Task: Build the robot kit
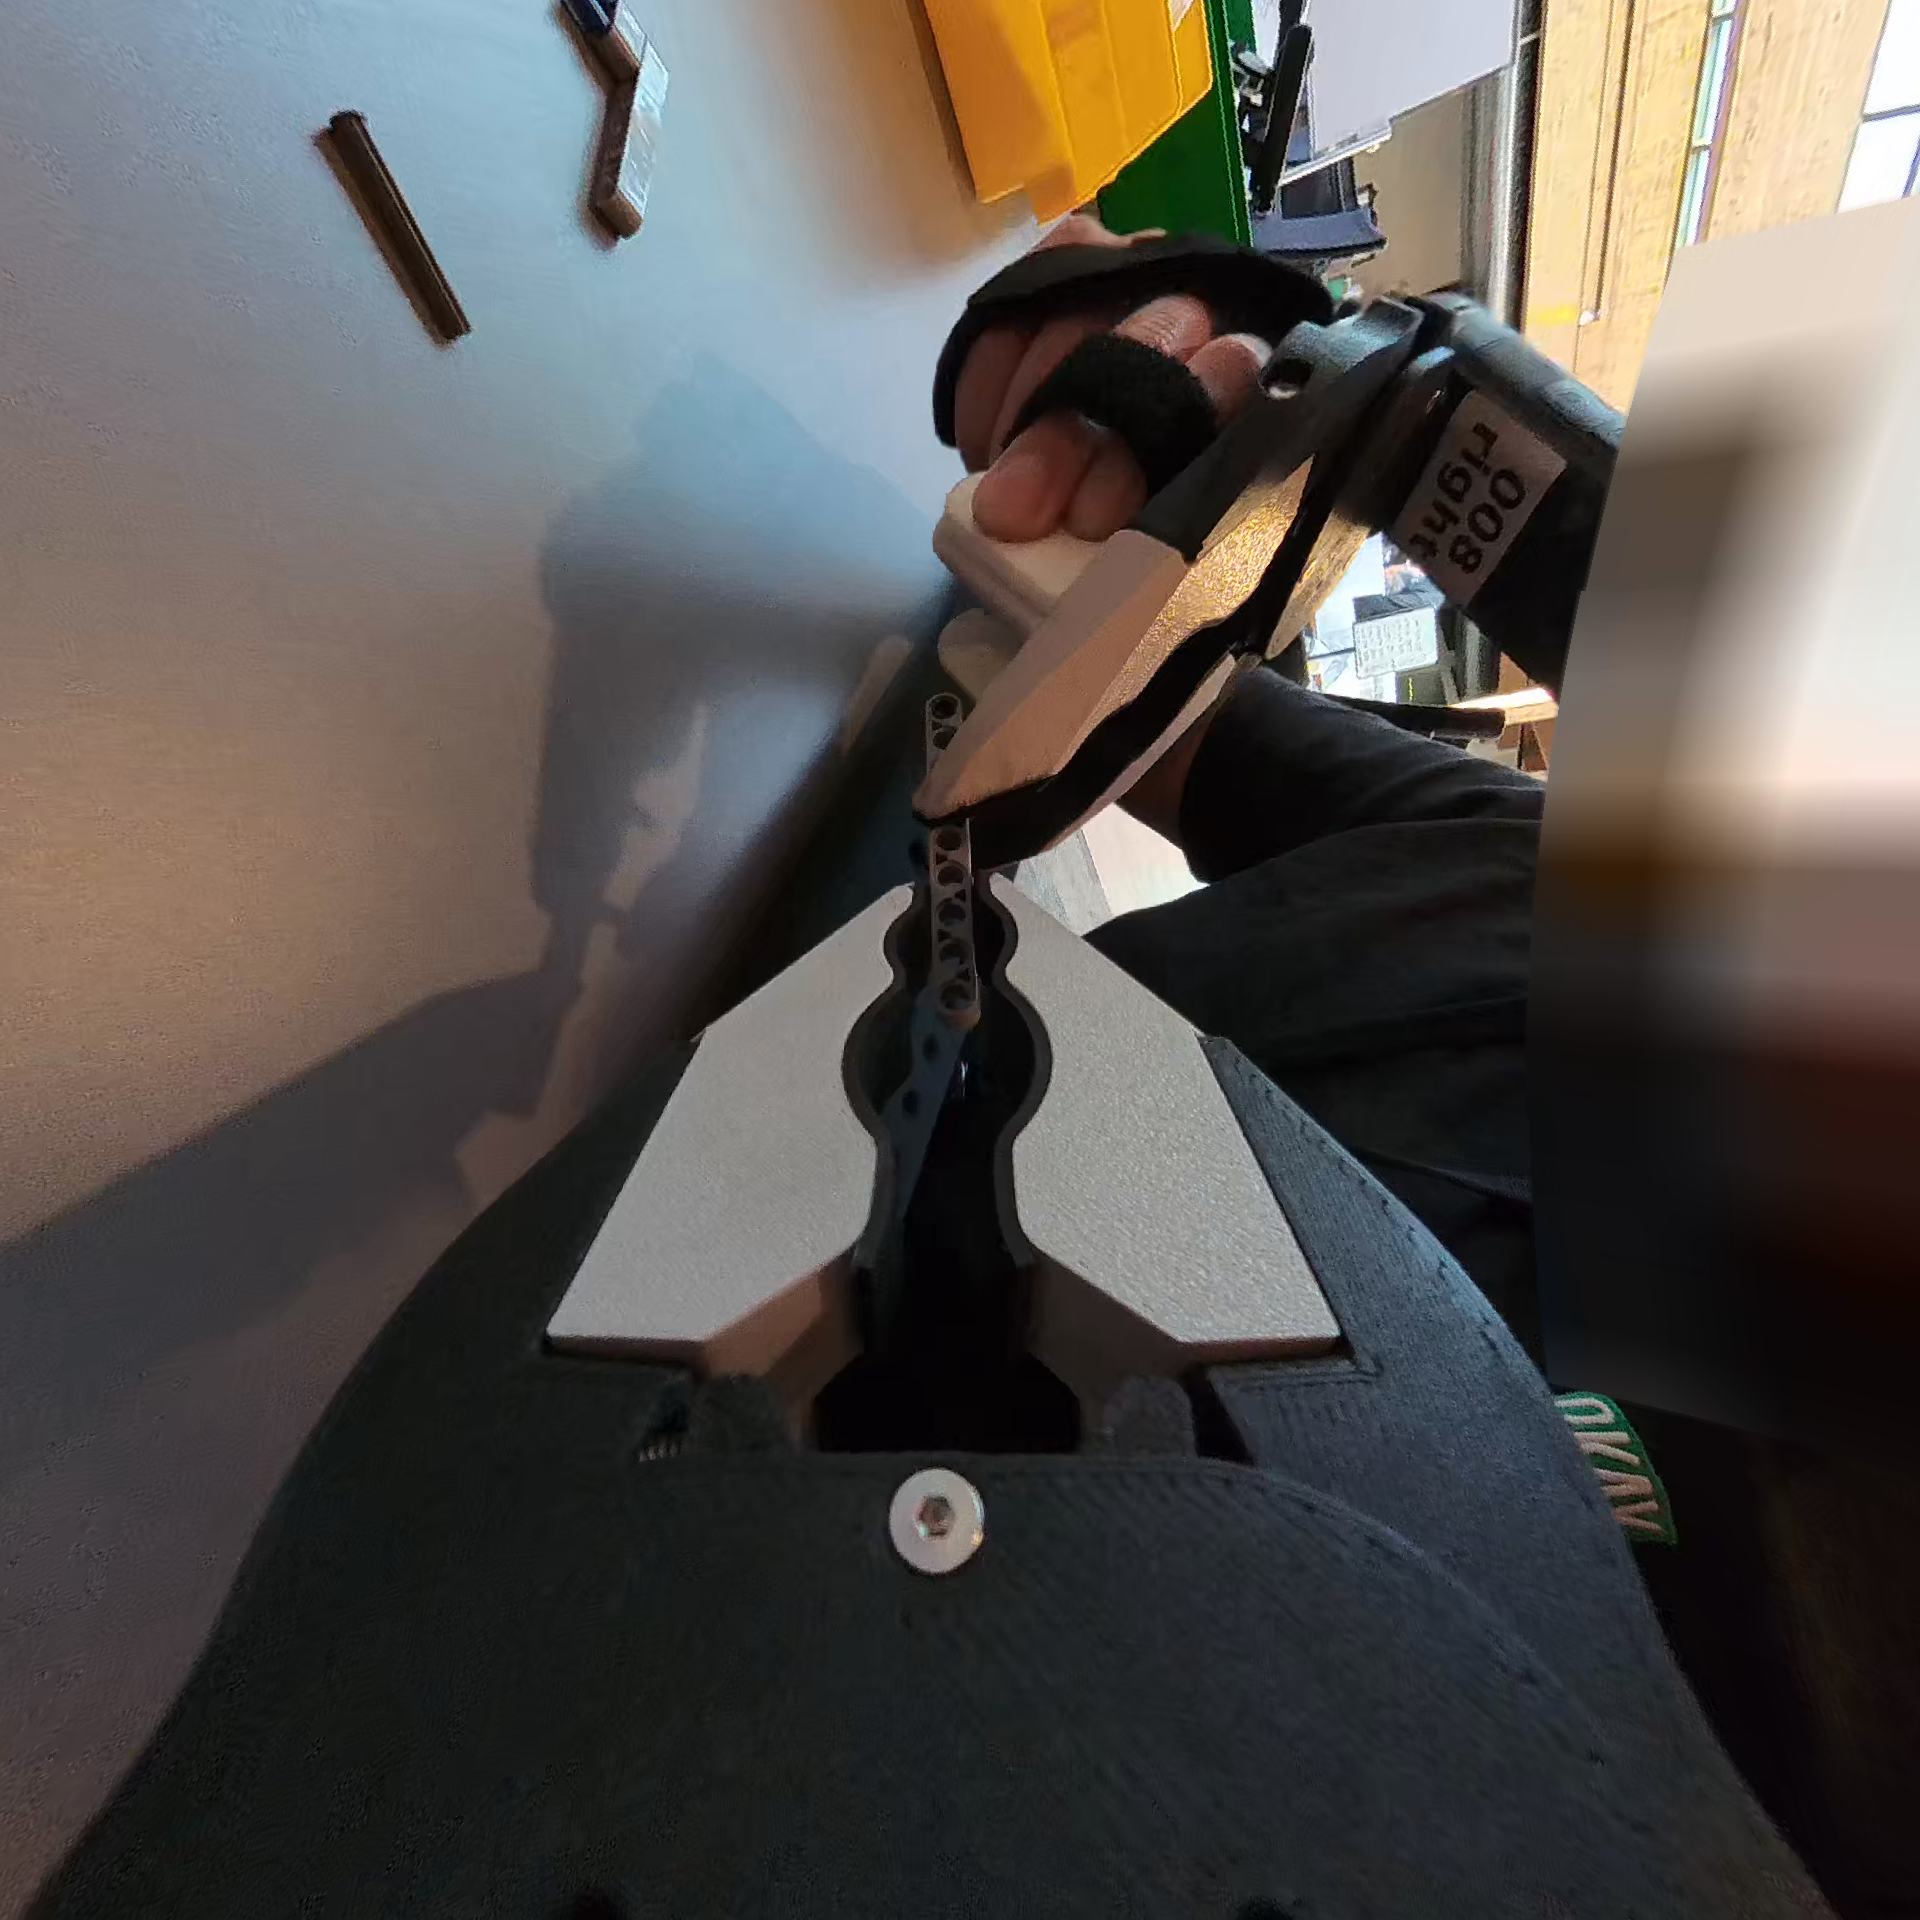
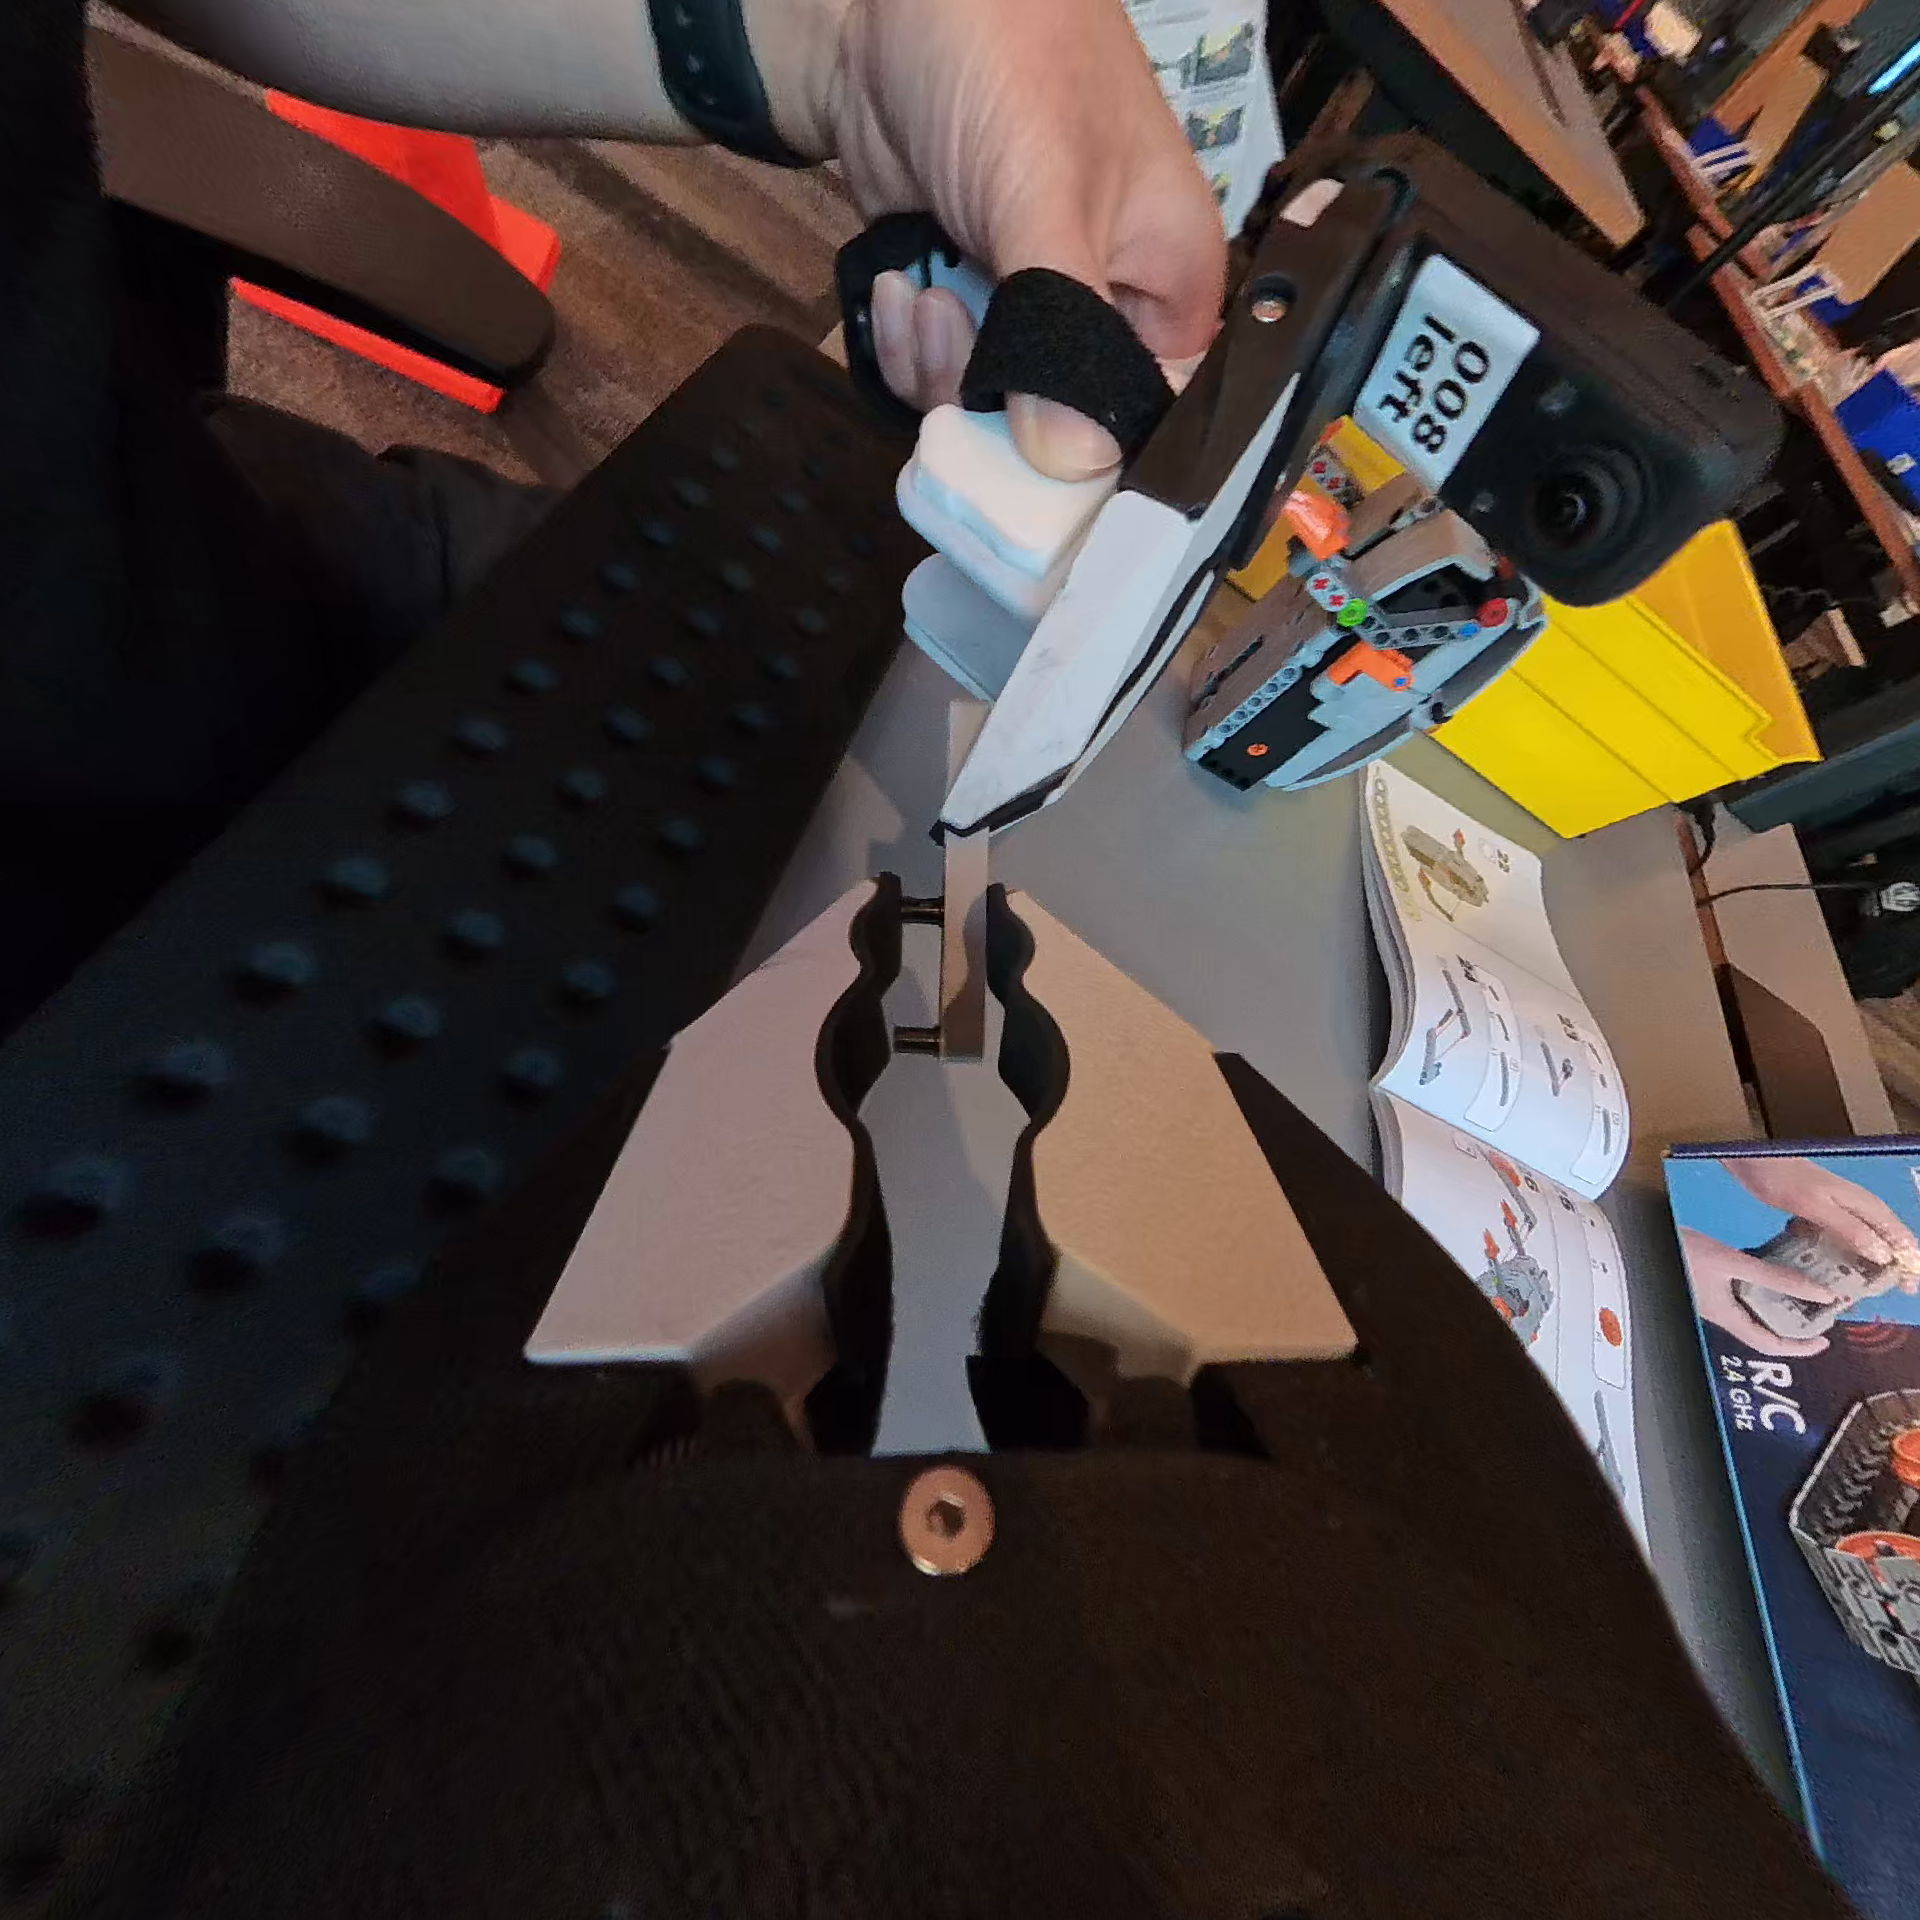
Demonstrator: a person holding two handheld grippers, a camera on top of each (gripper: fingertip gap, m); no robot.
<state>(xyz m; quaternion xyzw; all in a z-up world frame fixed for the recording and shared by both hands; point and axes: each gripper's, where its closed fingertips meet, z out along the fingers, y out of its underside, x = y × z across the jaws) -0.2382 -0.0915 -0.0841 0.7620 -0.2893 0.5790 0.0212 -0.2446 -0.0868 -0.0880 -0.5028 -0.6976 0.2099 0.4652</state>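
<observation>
Left gripper (image 1: 948, 914) had its jaws nearly closed on a grey holed beam (image 1: 954, 925), gripped edge-on near the tips; a blue holed beam (image 1: 914, 1081) ran alongside it, down into the jaw gap toward 6 o'clock. Which of the two the pads actually pinched: cannot tell.

Right gripper (image 1: 940, 805) came in from 2 o'clock in the left wrist view, tips together on the upper part of the same grey beam, whose top end poked out at 12 o'clock above them.

In the right wrist view, the right gripper (image 2: 940, 894) stood with jaws narrow around the beam (image 2: 964, 935), seen there as a flat grey strip. Right pad touched it; two black pins (image 2: 920, 971) stuck out of its left face toward the left pad. The left gripper (image 2: 961, 826) clamped the strip's top from 1 o'clock.

A hand (image 2: 1029, 177) with a black finger strap held the left gripper at 12 o'clock. A black studded panel (image 2: 468, 883) filled 9 to 10 o'clock.

On the grey table (image 2: 1195, 914): a grey-and-orange brick model (image 2: 1351, 644) at 2 o'clock, yellow bins (image 2: 1621, 717) behind it, an open booklet (image 2: 1496, 1091) at 3 o'clock, a blue box (image 2: 1808, 1403) at 4 o'clock.

Left wrist view: two brown strips (image 1: 393, 223) on the table at 11 o'clock.
</observation>
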